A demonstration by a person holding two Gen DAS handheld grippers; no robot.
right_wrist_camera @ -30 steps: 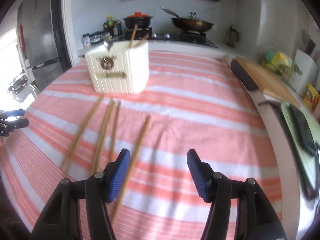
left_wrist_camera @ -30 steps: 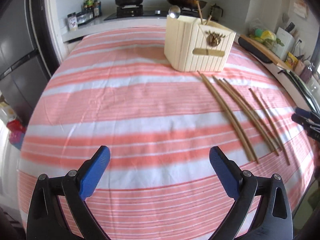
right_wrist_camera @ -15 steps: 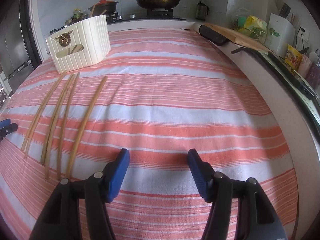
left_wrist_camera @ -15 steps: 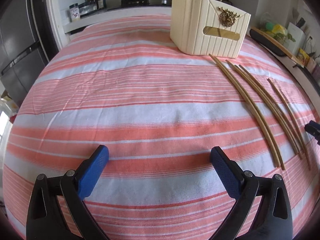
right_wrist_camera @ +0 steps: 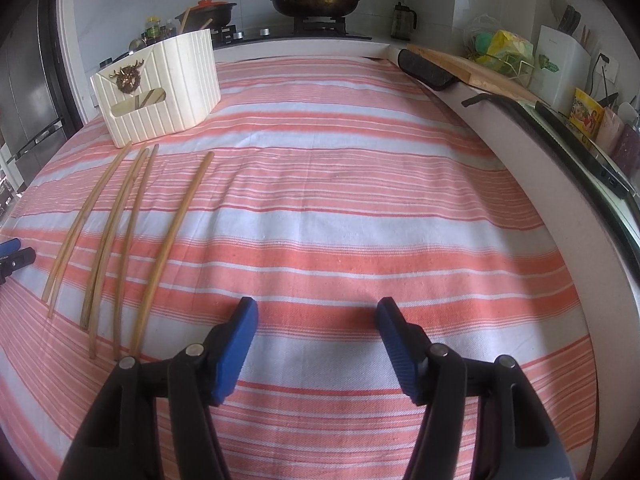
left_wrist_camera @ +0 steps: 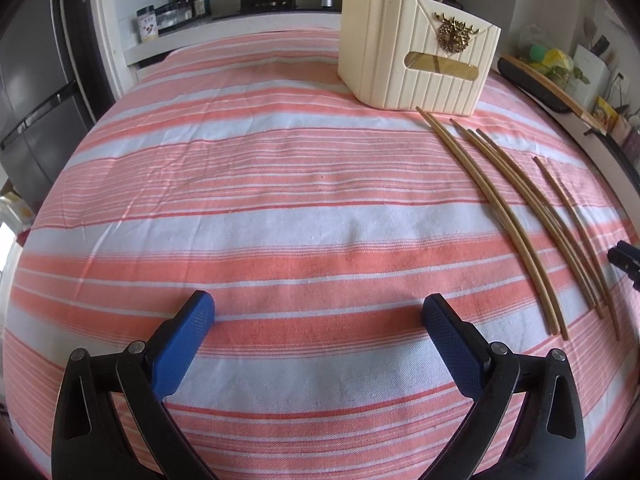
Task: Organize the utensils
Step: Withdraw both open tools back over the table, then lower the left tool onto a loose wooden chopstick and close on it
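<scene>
Both grippers dropped closer over the striped tablecloth (left_wrist_camera: 280, 208), left gripper (left_wrist_camera: 318, 316) and right gripper (right_wrist_camera: 316, 316) spread and empty; chopsticks (right_wrist_camera: 120, 232) untouched below the holder (right_wrist_camera: 160, 88) near the far edge, pickup pending.

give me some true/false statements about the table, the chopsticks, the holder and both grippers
1. The chopsticks lie on the striped cloth. True.
2. The cream holder is empty. False: a spoon and sticks stand in it.
3. The right gripper grips a chopstick. False: its fingers are apart with only cloth between them.
4. The left gripper is open and empty. True.
5. The chopsticks lie between the two grippers. True.
</scene>
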